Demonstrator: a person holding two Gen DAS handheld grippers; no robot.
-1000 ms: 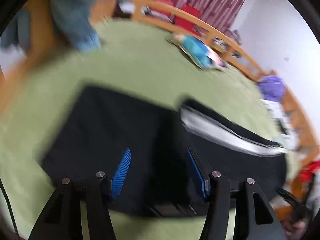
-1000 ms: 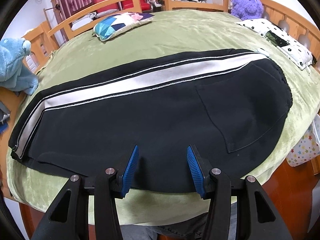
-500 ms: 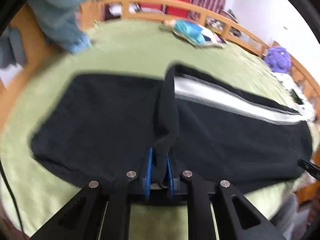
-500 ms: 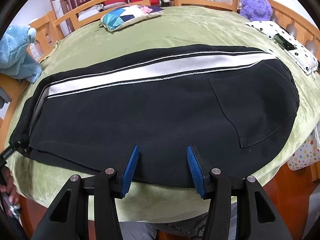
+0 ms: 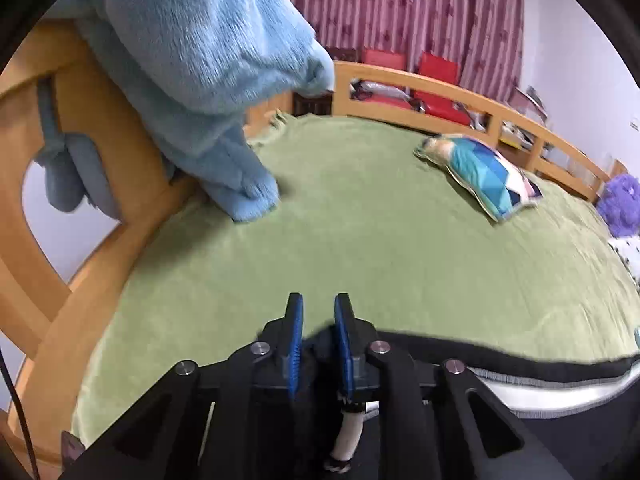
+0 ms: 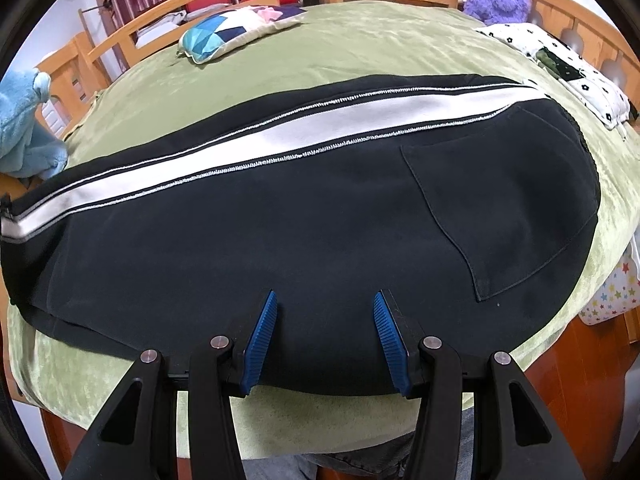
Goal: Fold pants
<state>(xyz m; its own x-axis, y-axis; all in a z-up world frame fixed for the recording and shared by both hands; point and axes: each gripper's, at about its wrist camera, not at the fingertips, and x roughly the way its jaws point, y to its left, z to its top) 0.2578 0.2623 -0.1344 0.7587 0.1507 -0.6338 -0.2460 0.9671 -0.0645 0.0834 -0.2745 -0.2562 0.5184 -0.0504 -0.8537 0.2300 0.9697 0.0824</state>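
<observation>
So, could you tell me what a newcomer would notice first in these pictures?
Black pants with a white side stripe lie across the green bedspread. The left gripper pinches one end of them, and a big blue plush toy leans on the wooden rail behind.

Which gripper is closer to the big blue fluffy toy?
Left. The left gripper, pinching the pants, faces the blue toy close ahead. The right gripper hangs open at mid-pants, the toy far left.
</observation>
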